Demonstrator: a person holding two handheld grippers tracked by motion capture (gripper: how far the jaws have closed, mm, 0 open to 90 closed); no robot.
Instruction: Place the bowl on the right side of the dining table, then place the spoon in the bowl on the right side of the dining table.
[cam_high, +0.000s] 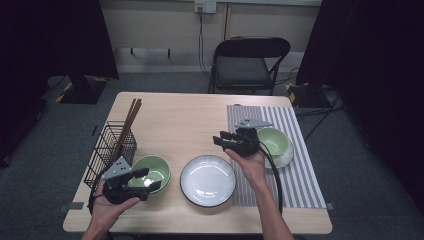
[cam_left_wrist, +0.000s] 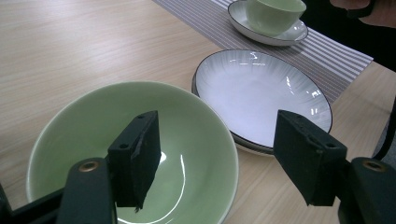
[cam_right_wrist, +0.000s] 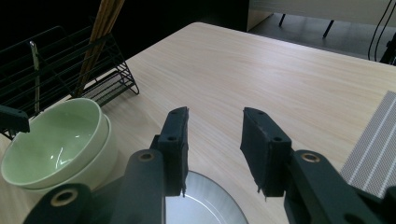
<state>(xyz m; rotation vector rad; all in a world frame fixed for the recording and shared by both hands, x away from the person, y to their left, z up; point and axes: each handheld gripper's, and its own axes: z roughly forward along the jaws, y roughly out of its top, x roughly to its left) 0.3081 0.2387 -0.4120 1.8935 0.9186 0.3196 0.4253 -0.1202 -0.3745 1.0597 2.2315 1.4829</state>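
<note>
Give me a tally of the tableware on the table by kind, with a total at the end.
Pale green ceramic bowls: 3, two stacked at the left and one on the saucer
White dark-rimmed plate: 1
White saucer: 1
Black wire rack holding brown chopsticks: 1
Grey striped placemat: 1
Total: 7

A staged recording room, set up to look like a dining spot.

I see a wooden table (cam_high: 175, 120) on grey carpet, black curtains (cam_high: 55, 35) hanging on both sides, a folding chair (cam_high: 250, 62) against a bare wall with cables (cam_high: 201, 40) running from a socket, and tape marks (cam_high: 70, 206) at the table's corners.
</note>
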